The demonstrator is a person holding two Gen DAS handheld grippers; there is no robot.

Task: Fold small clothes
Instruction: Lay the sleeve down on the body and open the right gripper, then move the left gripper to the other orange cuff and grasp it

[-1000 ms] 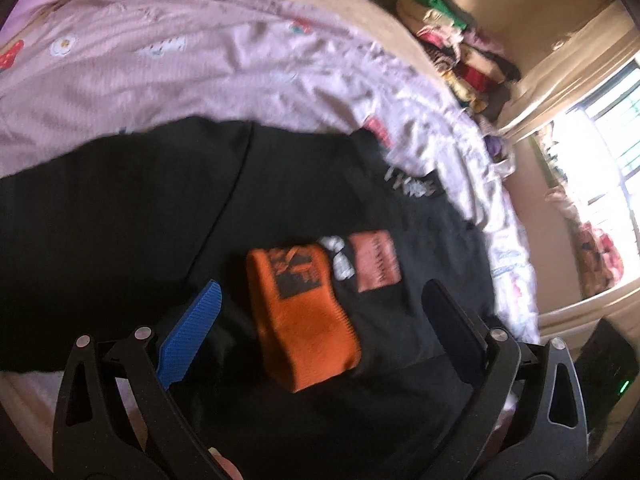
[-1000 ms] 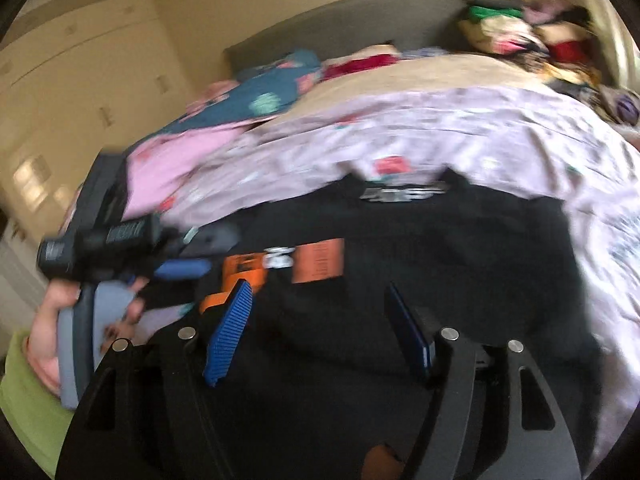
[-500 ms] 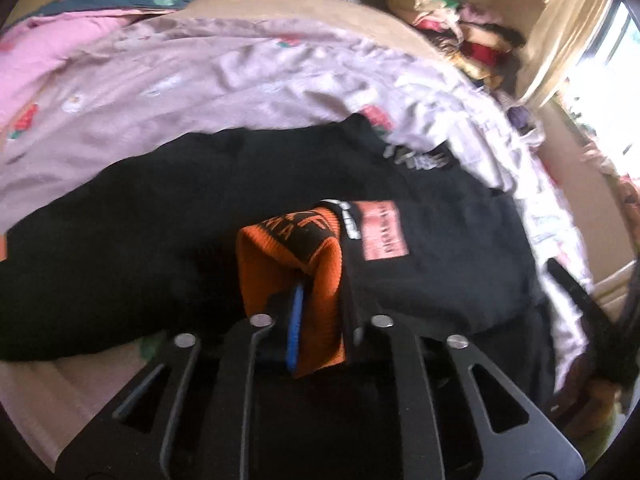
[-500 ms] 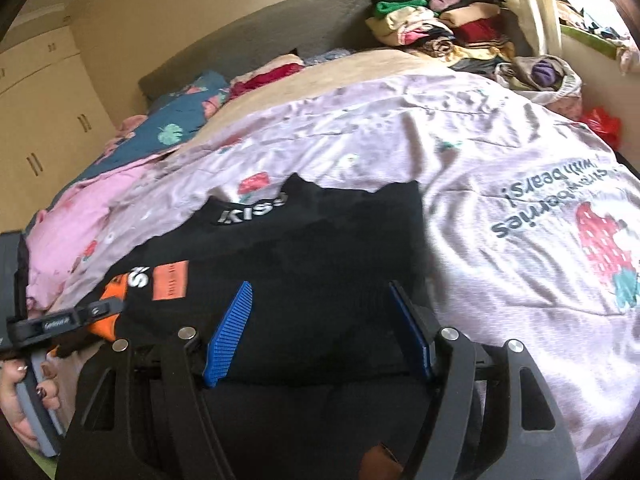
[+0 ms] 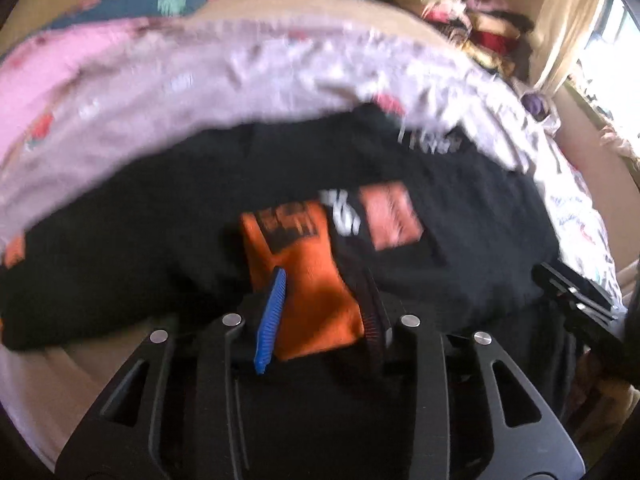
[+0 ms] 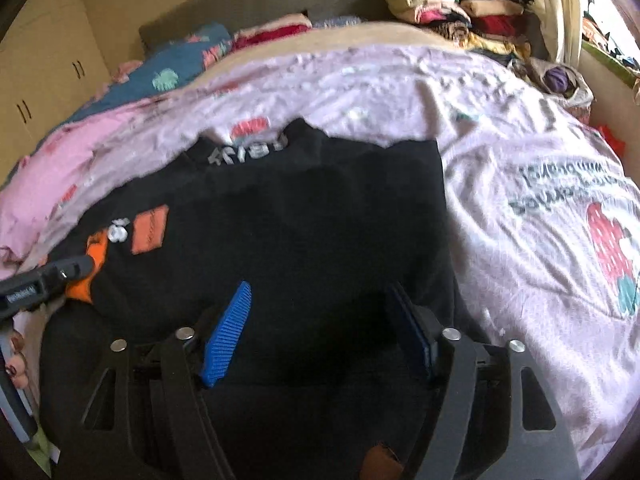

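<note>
A black garment (image 5: pixel 460 216) with a salmon patch (image 5: pixel 390 216) and white lettering lies spread on the bed; it also shows in the right wrist view (image 6: pixel 304 216). Its orange cuff (image 5: pixel 308 280) lies folded onto the black cloth. My left gripper (image 5: pixel 320 312) has its jaws partly apart around the orange cuff, the blue pad (image 5: pixel 272 312) against its left side. My right gripper (image 6: pixel 320 320) is open over the garment's near right part, holding nothing. The left gripper's black body (image 6: pixel 44 280) shows at the left of the right wrist view.
The bed is covered by a pale pink printed sheet (image 6: pixel 540 184). A pile of folded clothes (image 6: pixel 452 8) sits at the far right by the window. Pillows (image 6: pixel 176 68) and a dark headboard lie at the far end; cabinets stand at the left.
My left gripper closed onto the orange cuff half a second ago; now its jaws stand wider apart around the cuff. My right gripper swung right, then held over the garment, open throughout.
</note>
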